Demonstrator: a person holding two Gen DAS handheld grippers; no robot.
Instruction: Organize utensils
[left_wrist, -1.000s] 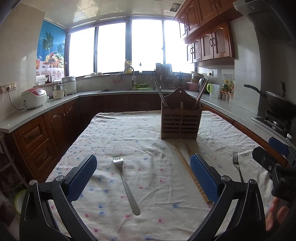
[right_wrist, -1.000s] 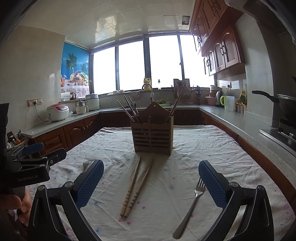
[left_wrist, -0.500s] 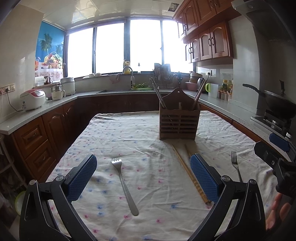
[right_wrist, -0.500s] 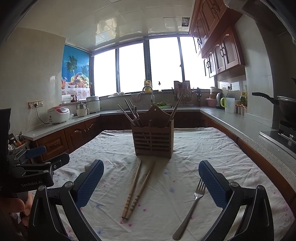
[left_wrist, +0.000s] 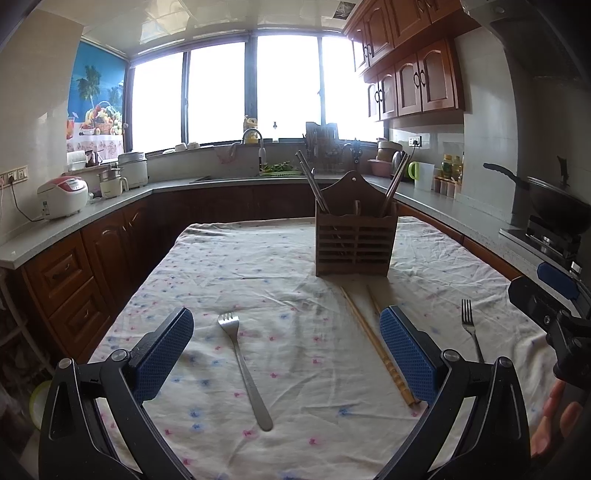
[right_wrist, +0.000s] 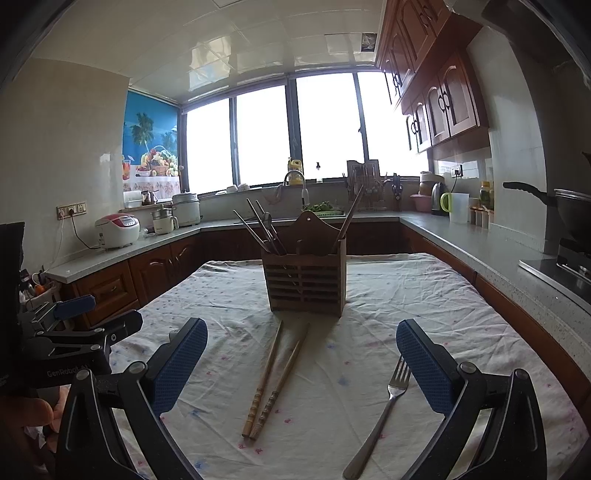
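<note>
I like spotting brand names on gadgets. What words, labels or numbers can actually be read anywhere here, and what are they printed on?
"GenRobot.AI": white lettering on the black body of the left gripper, seen in the right wrist view.
Rice cooker: its panel markings are too small to read.
Bottles on the counter: labels too blurred to read.
Fruit poster: no legible words.
Nothing else is readable.

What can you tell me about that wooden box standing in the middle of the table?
The box is a dark brown wooden utensil holder with slatted front openings and a taller, peaked back panel with a small hanging hole. It stands upright on the flowered tablecloth, towards the far end. Several dark chopsticks lean out of its left side and another out of its right. Two lighter chopsticks lie on the cloth just before it. Neither gripper touches it.
</note>
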